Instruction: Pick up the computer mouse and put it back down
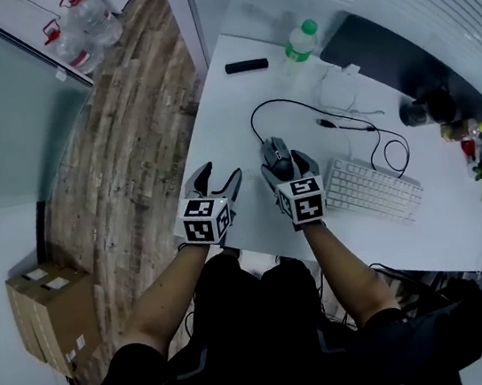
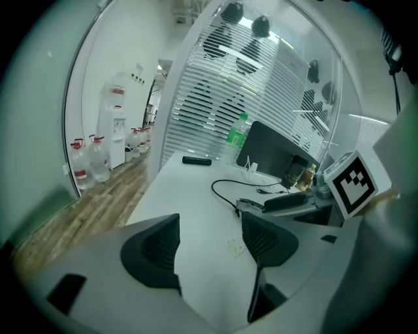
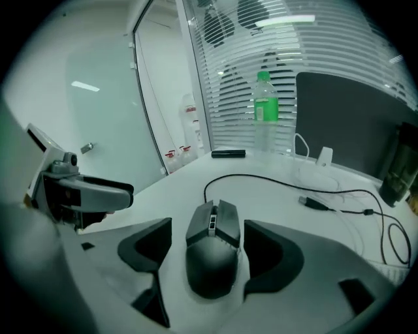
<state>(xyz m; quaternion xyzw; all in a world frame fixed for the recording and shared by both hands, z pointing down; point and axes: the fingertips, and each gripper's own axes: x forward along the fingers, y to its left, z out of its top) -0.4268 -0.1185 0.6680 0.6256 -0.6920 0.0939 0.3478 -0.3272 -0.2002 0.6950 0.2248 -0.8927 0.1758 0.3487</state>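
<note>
Right gripper (image 1: 291, 171) stands wide open by the desk's (image 1: 239, 116) near edge. The mouse (image 3: 212, 251) lies on the desk between its jaws, ungripped. Left gripper (image 1: 221, 179), nearer the left edge, is open and empty.

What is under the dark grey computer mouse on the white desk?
Only the white desk shows round the dark grey computer mouse; no mat edge is visible. The spot directly beneath the mouse is covered by its body.
</note>
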